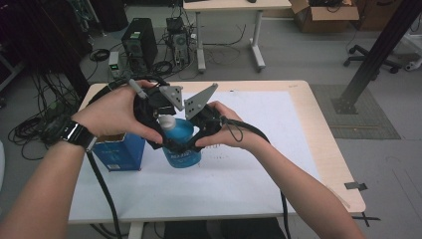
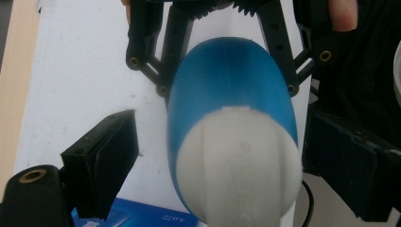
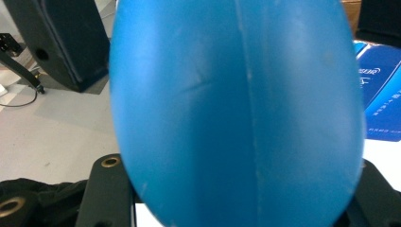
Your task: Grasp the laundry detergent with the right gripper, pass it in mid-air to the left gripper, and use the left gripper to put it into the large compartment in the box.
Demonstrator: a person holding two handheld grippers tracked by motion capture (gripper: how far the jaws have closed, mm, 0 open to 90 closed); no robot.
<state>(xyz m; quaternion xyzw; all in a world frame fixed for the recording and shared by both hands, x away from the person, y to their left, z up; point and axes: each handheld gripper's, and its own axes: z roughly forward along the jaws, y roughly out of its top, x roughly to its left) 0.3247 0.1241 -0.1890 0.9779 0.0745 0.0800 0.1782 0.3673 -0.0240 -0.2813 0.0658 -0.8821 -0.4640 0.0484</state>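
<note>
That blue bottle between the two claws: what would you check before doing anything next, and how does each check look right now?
1. Blue bottle held by the right gripper: ok, its jaws hug the body on both sides.
2. Left gripper around the white cap: ok, a jaw on each side.
3. Left jaws gripping the cap: not ok, a gap shows.
4. Cap on the bottle: ok.
5. Cap tight or loose: cannot tell.
6. Blue box out of the way: ok, it stands beside the bottle.
</note>
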